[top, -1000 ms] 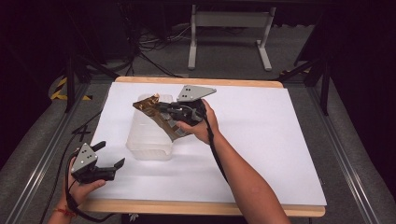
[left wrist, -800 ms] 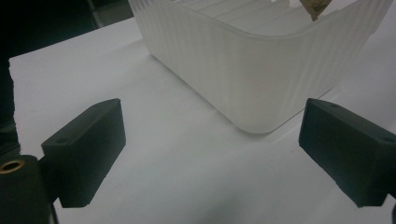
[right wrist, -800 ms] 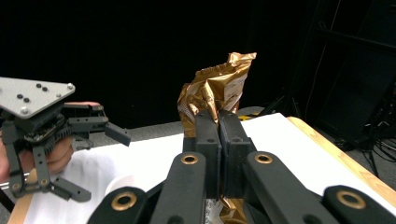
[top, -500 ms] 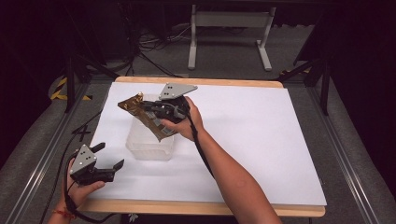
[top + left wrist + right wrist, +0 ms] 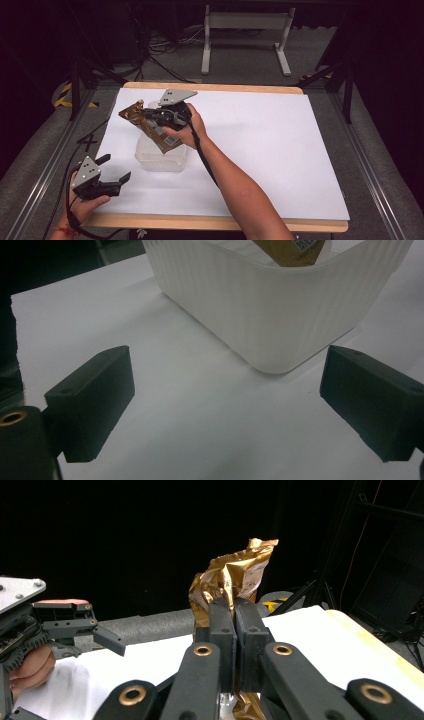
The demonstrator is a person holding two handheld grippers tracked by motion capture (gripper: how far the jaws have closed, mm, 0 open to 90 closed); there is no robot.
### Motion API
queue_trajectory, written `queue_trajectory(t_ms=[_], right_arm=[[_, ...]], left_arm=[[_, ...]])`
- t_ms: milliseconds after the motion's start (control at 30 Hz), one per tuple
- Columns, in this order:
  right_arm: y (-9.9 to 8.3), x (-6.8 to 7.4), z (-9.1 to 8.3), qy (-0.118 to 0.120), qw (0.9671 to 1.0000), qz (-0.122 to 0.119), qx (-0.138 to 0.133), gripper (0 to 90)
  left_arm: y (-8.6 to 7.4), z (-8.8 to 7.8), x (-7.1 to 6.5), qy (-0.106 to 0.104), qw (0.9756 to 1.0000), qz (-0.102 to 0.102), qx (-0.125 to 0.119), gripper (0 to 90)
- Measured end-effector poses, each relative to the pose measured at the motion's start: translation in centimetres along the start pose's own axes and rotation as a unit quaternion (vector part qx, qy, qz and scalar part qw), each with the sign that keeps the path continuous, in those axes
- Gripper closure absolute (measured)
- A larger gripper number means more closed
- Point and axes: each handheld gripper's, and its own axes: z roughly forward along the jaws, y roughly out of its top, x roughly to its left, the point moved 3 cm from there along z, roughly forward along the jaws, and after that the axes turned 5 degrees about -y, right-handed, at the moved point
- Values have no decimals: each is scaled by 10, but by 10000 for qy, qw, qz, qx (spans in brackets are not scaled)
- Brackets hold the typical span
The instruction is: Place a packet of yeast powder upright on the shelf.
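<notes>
white table sheet [image 5: 280, 150], metal stand [image 5: 245, 35]

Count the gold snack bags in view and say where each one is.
1. The gold snack bag is clamped in the right gripper, held tilted above the white tub with its lower end over the tub's opening. Others could lie hidden inside the tub.

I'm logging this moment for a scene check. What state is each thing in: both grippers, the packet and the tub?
Right gripper: shut on the gold packet, held above the tub.
Gold packet: crumpled, tilted, lower end dipping into the tub.
White tub: upright on the white sheet, open-topped.
Left gripper: open, nothing between its jaws, pointed at the tub.
White sheet: flat on the table.
</notes>
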Motion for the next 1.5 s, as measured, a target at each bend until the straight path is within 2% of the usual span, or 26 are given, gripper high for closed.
queue_trajectory(t_ms=[100,400,467,567,600,700,1033,1200,1433,1500], right_arm=[[-3,2,3,12,10000,-3,9,880],[-10,6,1,250,9997,1,59,878],[-11,10,5,264,9994,-133,174,879],[-10,14,9,260,9992,-222,204,880],[-9,17,13,266,9988,-323,237,881],[-8,20,19,283,9986,-359,256,881],[-3,19,27,291,9993,-208,130,880],[-8,19,18,309,9992,-202,169,879],[-20,19,-9,330,9983,-291,391,874],[-21,19,-12,328,9982,-293,410,874]], left_arm=[[0,1,-1,-17,10000,25,0,83],[1,1,0,-9,10000,30,4,82],[1,0,-1,-11,10000,36,17,82],[0,1,-1,-15,10000,29,18,82],[0,1,-2,-16,10000,32,18,82],[0,1,-2,-30,10000,40,13,83],[0,1,-2,-51,10000,28,-1,83],[0,3,-2,-66,10000,39,33,83],[0,4,-3,-47,9999,69,75,82],[0,4,-3,-44,9999,88,84,83]])
